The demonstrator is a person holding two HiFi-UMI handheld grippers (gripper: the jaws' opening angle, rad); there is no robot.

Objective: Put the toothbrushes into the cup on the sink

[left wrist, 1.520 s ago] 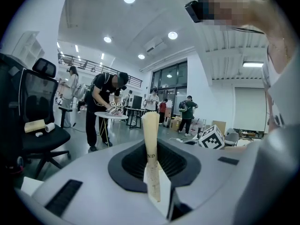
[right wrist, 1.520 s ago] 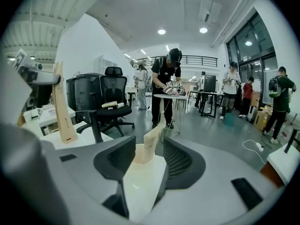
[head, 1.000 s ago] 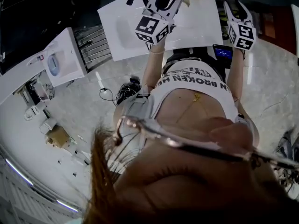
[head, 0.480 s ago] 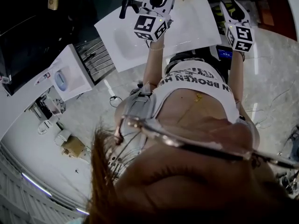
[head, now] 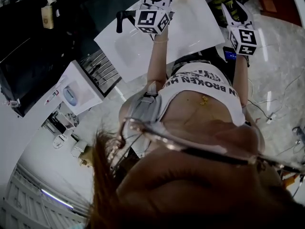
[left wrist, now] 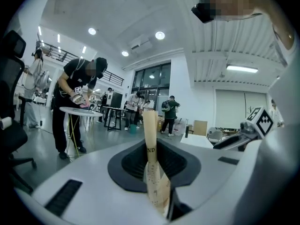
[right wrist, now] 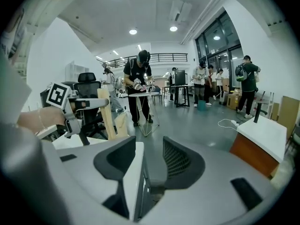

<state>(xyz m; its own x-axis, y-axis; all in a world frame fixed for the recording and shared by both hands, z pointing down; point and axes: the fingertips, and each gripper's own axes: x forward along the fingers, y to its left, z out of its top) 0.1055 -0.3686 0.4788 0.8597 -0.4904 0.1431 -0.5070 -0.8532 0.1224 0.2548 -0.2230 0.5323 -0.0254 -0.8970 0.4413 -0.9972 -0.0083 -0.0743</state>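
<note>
Only the gripper views show it: left gripper [left wrist: 152, 159] clamped on a beige toothbrush [left wrist: 150, 125], right gripper [right wrist: 151, 159] apart, empty.

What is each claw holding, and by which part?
The left claw clamps a toothbrush by its shaft, with one end sticking out beyond the jaws. The right claw is open and holds nothing.

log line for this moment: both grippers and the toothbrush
left gripper: shut on toothbrush, roughly upright, over sink | right gripper: open, nothing between jaws | cup: not made out
</note>
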